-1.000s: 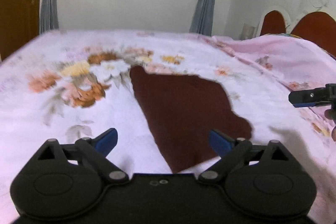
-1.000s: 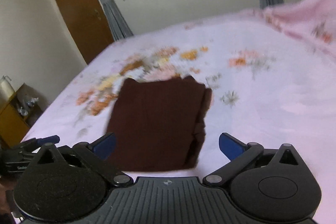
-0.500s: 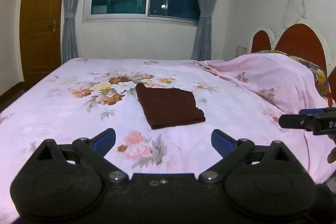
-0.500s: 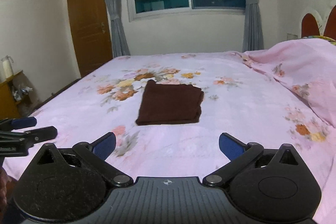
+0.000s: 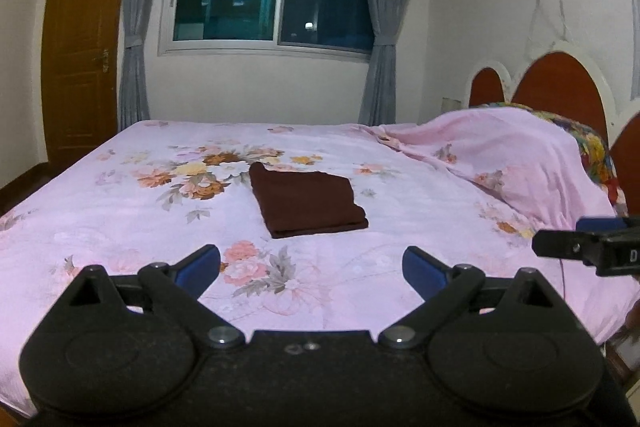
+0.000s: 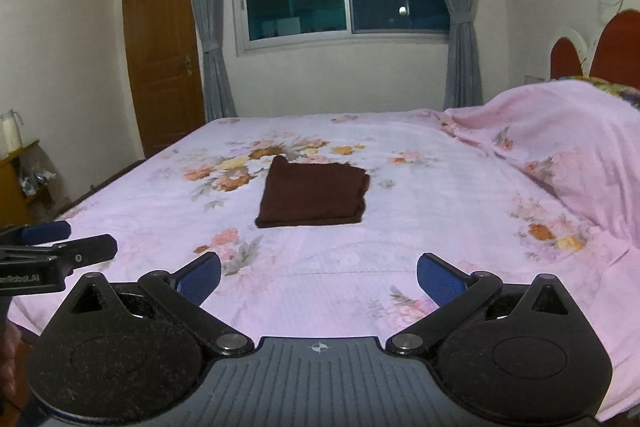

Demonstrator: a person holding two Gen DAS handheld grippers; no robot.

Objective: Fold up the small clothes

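Both grippers have drawn back from the bed since a second ago, when they hung just over the dark brown folded garment [image 5: 310,201]. It now lies flat on the pink floral bedsheet [image 5: 120,211] (mid-bed, well apart from either tool). The left gripper [image 5: 311,263] and right gripper [image 6: 318,273] are spread wide, holding nothing. The fold looks finished.

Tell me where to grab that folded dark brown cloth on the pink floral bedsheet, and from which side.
Take the folded dark brown cloth at its near edge, coming in low from the foot of the pink floral bedsheet. That edge faces both open grippers, lies flat and straight, and shows stacked layers, so one pinch there probably catches the whole fold. The far left corner pokes up and looks looser.
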